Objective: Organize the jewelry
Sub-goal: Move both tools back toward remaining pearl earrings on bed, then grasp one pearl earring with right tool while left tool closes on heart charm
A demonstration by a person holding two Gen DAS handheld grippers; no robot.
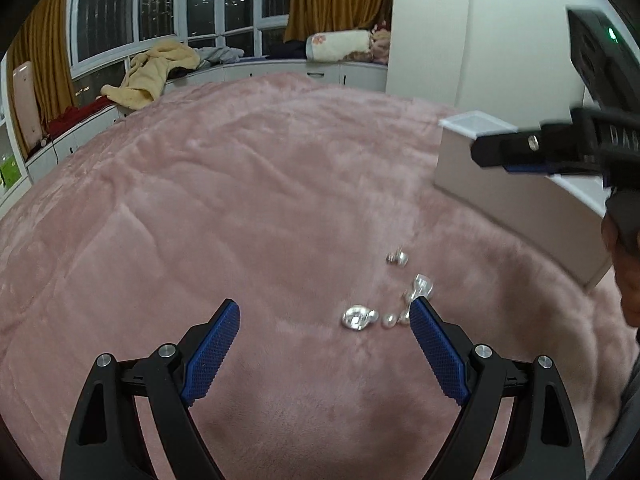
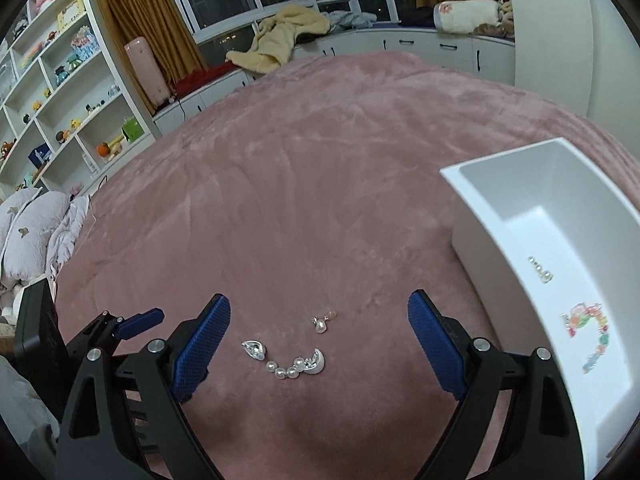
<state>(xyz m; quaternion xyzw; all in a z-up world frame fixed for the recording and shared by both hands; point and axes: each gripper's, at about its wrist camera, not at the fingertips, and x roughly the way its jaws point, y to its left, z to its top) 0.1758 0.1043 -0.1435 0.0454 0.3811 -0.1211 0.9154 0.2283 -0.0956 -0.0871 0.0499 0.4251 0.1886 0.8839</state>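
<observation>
Fingers of the right gripper stand spread wide with nothing between the blue pads, and the loose jewelry lies on the pink blanket straight ahead at twelve o'clock, framed in the gap between the tips. Nearest is a curved pearl strand, its long axis running from nine to three o'clock, crosswise to the line the fingers point along, so the pads as they stand would meet its ends and not its sides. A silver shell-shaped piece lies just beside its nine o'clock end, a silver crescent piece touches its three o'clock end, and a small pearl earring sits a little farther out at twelve. The left gripper is likewise spread and empty; from it the same cluster lies off at one to two o'clock, partly behind its right pad, so I judge the right hand better placed. Farther out at two to three o'clock stands the white box. Counted: four loose pieces on the blanket, two already in the box, a small pearl piece and a multicoloured bead bracelet, one box, two grippers.
</observation>
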